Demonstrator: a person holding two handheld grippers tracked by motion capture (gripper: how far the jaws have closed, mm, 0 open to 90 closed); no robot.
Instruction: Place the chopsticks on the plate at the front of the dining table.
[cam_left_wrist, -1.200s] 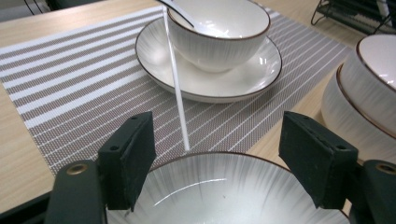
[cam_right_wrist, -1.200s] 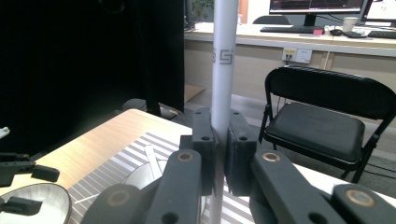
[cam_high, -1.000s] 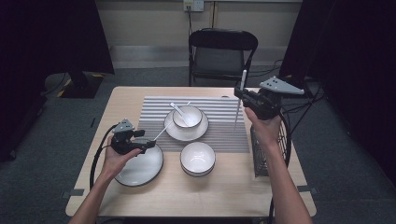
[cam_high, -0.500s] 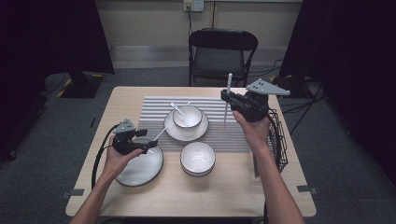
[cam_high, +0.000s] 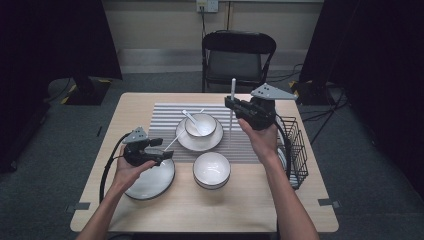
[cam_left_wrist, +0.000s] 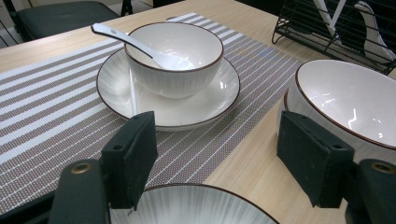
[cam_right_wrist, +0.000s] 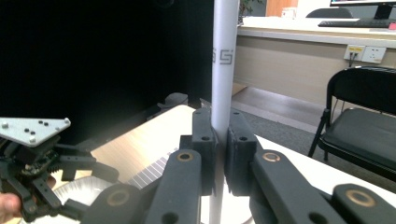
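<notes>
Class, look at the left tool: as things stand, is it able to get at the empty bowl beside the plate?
Probably yes. The left tool hangs open over the plate, holding nothing, and the empty bowl sits close beside it with bare table between.

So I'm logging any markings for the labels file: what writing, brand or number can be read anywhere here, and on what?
"S" plus a partly hidden mark: on the white stick clamped upright in the right hand-held gripper, grey print, incomplete.
Nothing else readable: bowls, plates and mat carry no text.
</notes>
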